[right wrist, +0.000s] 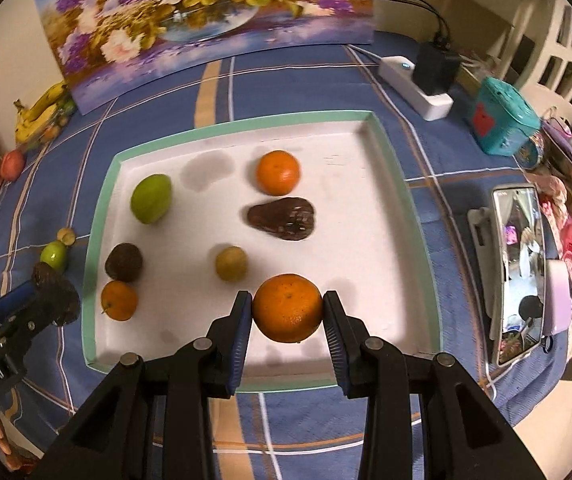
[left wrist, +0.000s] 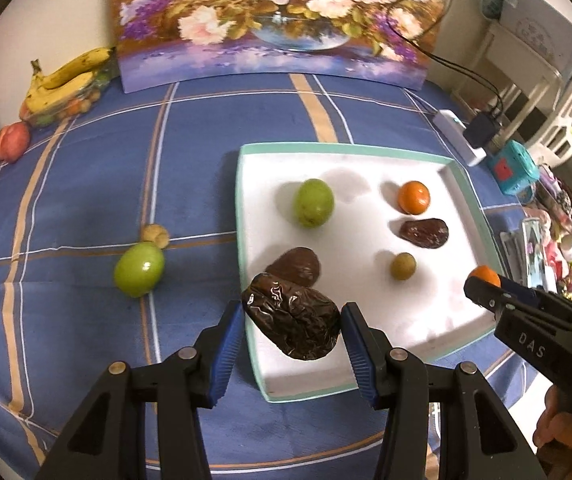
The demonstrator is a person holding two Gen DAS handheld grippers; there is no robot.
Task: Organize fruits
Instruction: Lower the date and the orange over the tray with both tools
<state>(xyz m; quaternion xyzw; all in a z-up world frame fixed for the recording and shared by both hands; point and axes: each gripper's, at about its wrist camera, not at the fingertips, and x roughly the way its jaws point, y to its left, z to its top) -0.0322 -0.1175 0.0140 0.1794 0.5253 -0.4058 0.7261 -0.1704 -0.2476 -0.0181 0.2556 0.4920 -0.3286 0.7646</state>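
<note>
While hovering over the white tray (right wrist: 385, 168), got left claw (left wrist: 291, 328) clamped on a wrinkly brown fruit (left wrist: 291, 330) and right claw (right wrist: 287, 308) squeezing an orange (right wrist: 287, 307).

Your left hand-held gripper (left wrist: 291, 330) holds a wrinkled dark fruit (left wrist: 291, 326) that hides part of the smoother dark fruit (left wrist: 295, 266) behind it and, in the left wrist view, the small orange (right wrist: 119, 300) entirely. The painting (left wrist: 278, 16) is cut off at the top, and the phone (right wrist: 519, 272) screen's content is too small to tell.
</note>
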